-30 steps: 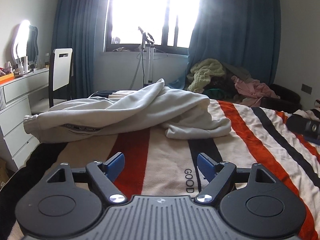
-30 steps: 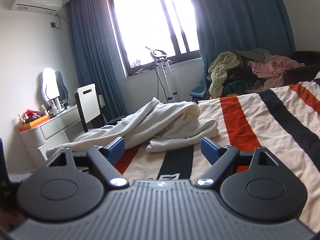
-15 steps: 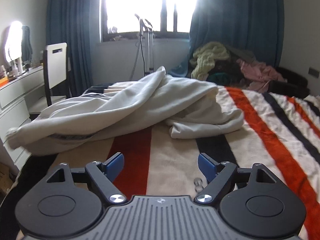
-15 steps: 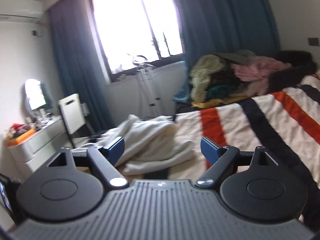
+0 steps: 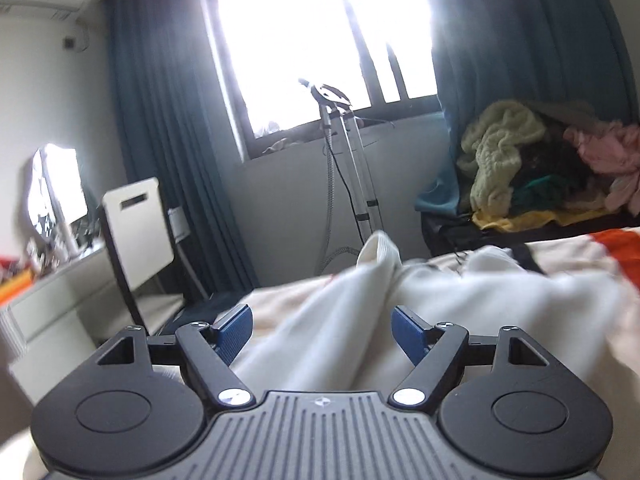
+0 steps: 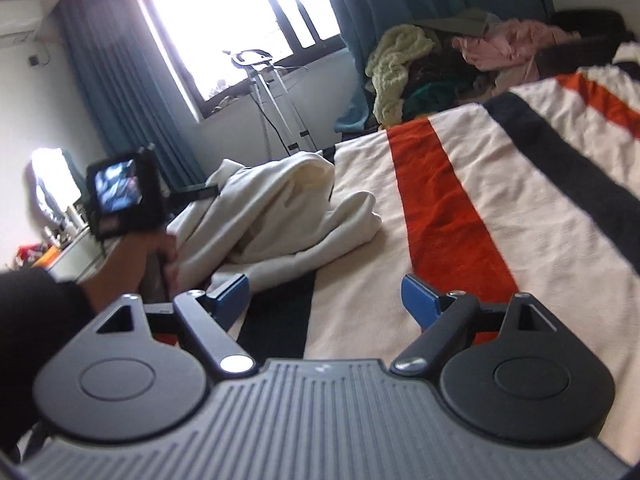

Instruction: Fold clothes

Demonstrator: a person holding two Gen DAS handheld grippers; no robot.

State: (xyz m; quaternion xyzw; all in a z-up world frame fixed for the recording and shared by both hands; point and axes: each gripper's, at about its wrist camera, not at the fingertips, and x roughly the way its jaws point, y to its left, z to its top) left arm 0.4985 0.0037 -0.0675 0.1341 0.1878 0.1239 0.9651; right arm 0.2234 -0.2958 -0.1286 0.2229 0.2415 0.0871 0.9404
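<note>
Garment [image 5: 328, 320] lies, seemingly untouched, between spread left gripper [image 5: 322, 330]; right gripper [image 6: 325, 300] spread.

Striped blanket [image 6: 460, 208] on bed, white chair [image 5: 136, 236], teal curtains [image 5: 168, 152], bright window [image 5: 320, 40], garment steamer stand [image 5: 344, 152]

Blown-out window [image 5: 320, 36] backlights both views; motion blur, fisheye-bent edges.

Garment [image 6: 280, 216] lies on bed [image 6: 500, 208]; clothes pile [image 6: 436, 64] seemingly behind.
</note>
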